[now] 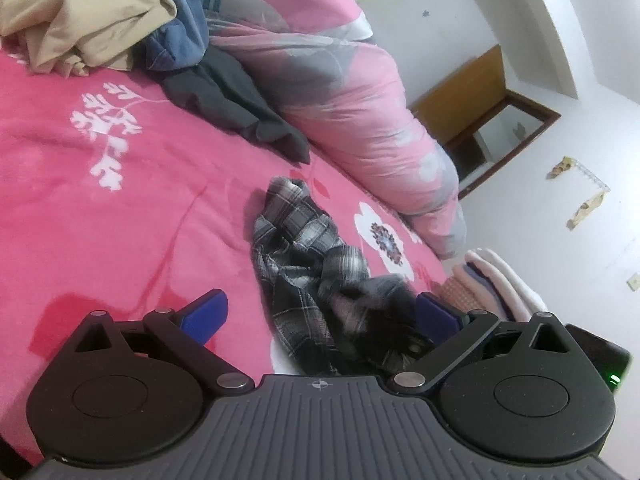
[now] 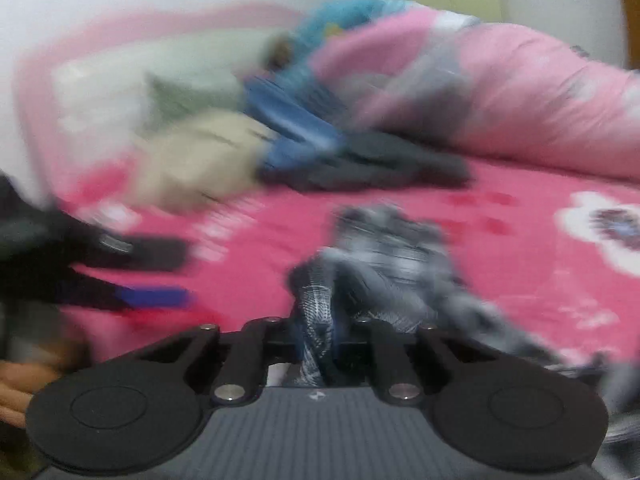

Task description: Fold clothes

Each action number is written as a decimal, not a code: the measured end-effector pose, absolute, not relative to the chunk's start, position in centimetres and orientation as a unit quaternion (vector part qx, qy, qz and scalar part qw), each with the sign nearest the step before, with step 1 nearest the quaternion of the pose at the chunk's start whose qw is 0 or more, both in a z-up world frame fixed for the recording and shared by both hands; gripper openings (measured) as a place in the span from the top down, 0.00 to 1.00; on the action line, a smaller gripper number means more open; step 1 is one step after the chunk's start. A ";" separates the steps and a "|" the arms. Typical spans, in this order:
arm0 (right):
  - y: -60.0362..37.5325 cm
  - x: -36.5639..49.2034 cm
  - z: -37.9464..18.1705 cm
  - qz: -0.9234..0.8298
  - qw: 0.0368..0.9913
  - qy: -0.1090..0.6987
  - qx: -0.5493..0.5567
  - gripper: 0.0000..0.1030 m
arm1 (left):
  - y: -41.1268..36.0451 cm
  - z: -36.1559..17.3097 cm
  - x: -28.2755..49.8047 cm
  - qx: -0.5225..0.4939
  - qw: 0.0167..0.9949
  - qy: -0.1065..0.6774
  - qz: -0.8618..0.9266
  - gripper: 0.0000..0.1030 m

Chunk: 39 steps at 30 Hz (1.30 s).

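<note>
Blue pads spread wide on the left gripper (image 1: 320,316), the plaid shirt (image 1: 304,256) crumpled between them on the pink floral bedsheet (image 1: 100,220). The right gripper (image 2: 316,336) pinches 1 fold of that shirt. Beyond: a rolled pink quilt (image 1: 360,100), white wall (image 1: 540,208).

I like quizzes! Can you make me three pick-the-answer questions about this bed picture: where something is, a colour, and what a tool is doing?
1. Where is the plaid shirt?
A. on the pink bedsheet
B. on the floor
C. on a chair

2. What colour are the left tool pads?
A. yellow
B. blue
C. white

3. What is the right tool doing?
A. standing wide open
B. pinching plaid cloth
C. holding a cup

Answers: 1 A, it lies crumpled on the sheet. 2 B, both pads look blue. 3 B, its fingers are closed with cloth squeezed between them.
</note>
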State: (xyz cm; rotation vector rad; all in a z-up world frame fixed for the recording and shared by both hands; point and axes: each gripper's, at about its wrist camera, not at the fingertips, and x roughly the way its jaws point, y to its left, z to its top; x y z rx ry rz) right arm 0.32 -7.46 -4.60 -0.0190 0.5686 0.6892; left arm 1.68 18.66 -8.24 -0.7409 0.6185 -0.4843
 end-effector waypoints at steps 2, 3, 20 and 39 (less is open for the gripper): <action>-7.0 -1.5 -4.9 0.389 0.885 0.257 -0.020 0.89 | 19.4 -8.6 1.1 -0.364 0.852 0.291 -0.237 0.02; -6.8 -2.4 -5.0 0.416 0.875 0.247 -0.025 0.89 | 19.7 -8.9 0.9 -0.369 0.850 0.292 -0.237 0.02; -6.7 -6.3 -8.0 0.522 0.816 0.246 -0.033 0.88 | 19.1 -10.7 -0.3 -0.349 0.857 0.313 -0.213 0.02; -11.5 4.1 1.2 0.438 0.869 0.224 -0.053 0.28 | 18.8 -11.0 -0.5 -0.312 0.885 0.303 -0.168 0.52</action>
